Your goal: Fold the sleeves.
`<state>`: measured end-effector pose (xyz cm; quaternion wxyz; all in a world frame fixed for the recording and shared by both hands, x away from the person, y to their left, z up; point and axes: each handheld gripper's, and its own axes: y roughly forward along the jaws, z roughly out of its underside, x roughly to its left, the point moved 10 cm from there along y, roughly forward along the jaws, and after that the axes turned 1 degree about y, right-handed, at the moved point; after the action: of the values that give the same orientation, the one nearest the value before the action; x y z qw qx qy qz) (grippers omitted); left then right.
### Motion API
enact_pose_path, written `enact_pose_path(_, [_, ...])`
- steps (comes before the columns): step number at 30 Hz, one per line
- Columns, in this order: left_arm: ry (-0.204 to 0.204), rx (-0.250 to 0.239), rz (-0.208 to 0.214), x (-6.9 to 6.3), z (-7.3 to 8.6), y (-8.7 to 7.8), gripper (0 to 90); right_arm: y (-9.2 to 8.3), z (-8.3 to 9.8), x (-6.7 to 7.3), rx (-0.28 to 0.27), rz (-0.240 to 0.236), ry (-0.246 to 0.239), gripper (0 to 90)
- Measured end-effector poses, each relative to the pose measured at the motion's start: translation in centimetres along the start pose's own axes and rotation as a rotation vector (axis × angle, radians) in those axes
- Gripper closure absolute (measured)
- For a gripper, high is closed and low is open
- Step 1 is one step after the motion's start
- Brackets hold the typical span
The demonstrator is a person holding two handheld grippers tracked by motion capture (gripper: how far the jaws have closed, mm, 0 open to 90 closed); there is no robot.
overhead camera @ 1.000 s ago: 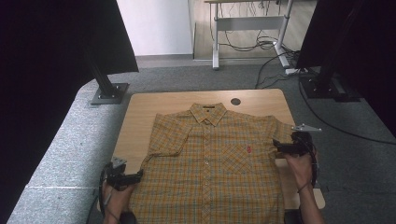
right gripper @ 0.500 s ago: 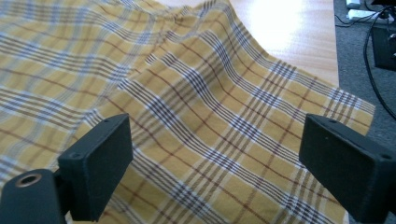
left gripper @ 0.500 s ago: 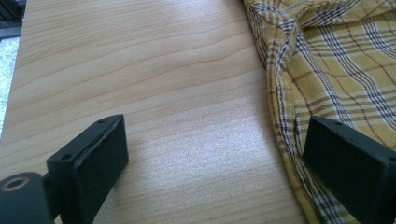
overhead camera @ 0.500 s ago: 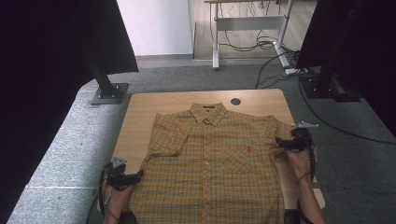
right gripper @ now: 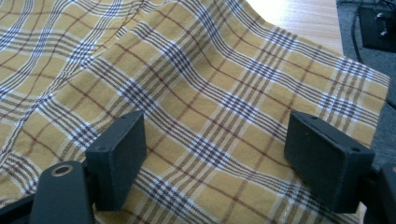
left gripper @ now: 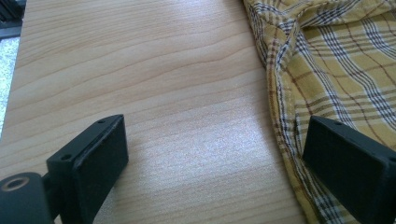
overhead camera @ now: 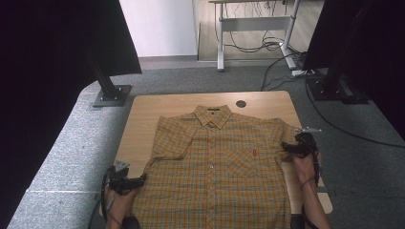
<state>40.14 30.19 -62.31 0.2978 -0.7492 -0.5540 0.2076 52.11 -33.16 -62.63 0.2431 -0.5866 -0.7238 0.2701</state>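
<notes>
A yellow plaid short-sleeved shirt (overhead camera: 215, 167) lies flat and buttoned on the wooden table (overhead camera: 157, 107), collar toward the far side. My left gripper (overhead camera: 142, 180) rests at the shirt's left side edge near the hem. In the left gripper view it (left gripper: 217, 128) stands open, one jaw over bare wood (left gripper: 140, 70), the other over the shirt's edge (left gripper: 336, 60). My right gripper (overhead camera: 285, 146) is at the right sleeve. Its jaws (right gripper: 217, 123) have just been closing and still stand apart, with the sleeve cloth (right gripper: 201, 79) under and between them, not pinched.
A round cable hole (overhead camera: 241, 103) sits in the table's far edge. Black stand bases rest on the grey carpet at back left (overhead camera: 112, 95) and back right (overhead camera: 334, 90). A desk frame with cables (overhead camera: 253, 45) stands beyond. The right sleeve reaches the table's right edge.
My right gripper has sunk a little and shifted inward onto the right sleeve, its jaws narrower than before. The left gripper and the shirt have stayed put.
</notes>
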Motion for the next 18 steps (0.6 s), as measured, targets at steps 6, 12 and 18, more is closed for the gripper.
enact_pose_path(6, [0.0, 0.0, 0.0, 0.0, 0.0, 0.0, 6.6, -0.2, 0.1, 0.2, -0.007, 0.008, 0.009, 28.1])
enact_pose_path(12, [0.0, 0.0, 0.001, 0.0, 0.0, 0.0, 6.5, -0.8, 0.0, 0.8, -0.004, 0.001, 0.026, 70.2])
enact_pose_path(18, [0.001, 0.001, 0.004, 0.0, 0.0, 0.0, 5.9, -0.8, 0.1, 1.4, -0.016, -0.024, 0.052, 86.1])
